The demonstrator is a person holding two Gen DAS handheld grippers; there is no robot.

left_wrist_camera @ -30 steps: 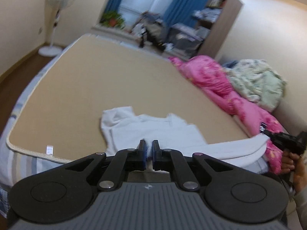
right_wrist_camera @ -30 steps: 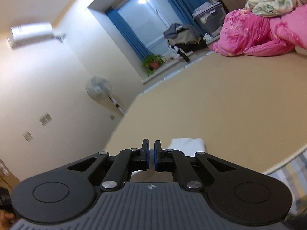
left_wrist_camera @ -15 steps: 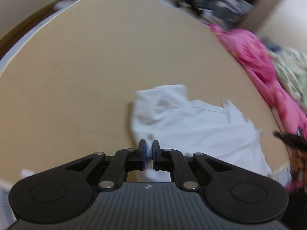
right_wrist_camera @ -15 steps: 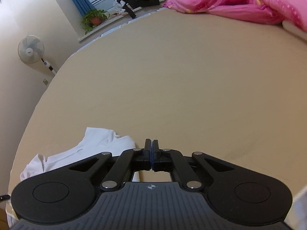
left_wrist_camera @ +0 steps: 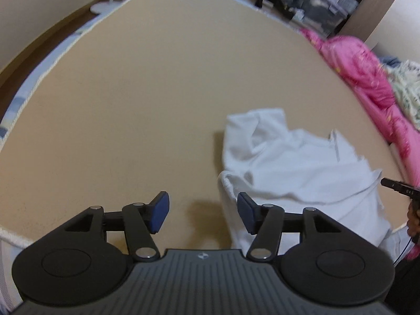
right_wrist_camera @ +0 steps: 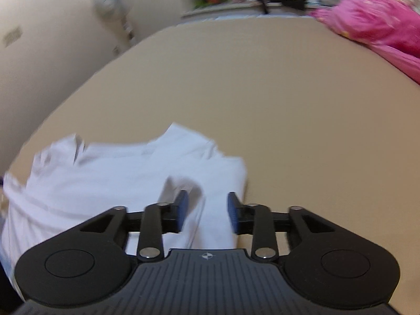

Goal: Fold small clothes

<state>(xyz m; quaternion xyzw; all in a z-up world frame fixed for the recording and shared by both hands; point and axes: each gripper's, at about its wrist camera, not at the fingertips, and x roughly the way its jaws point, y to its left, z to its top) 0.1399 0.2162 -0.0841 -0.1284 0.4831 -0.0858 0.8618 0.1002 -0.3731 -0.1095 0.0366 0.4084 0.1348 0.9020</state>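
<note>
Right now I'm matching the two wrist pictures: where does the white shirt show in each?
Left wrist view: the white shirt lies crumpled at centre right, beyond the right finger of the open left claw.
Right wrist view: the white shirt spreads across lower left, running under the open right claw.
Shared landmark: the pink quilt, at the right edge of both.

home bedroom | bed w/ tan mat [left_wrist_camera: 157, 92] | pink quilt [left_wrist_camera: 367, 73] (bunched) | standing fan [right_wrist_camera: 113, 0]
</note>
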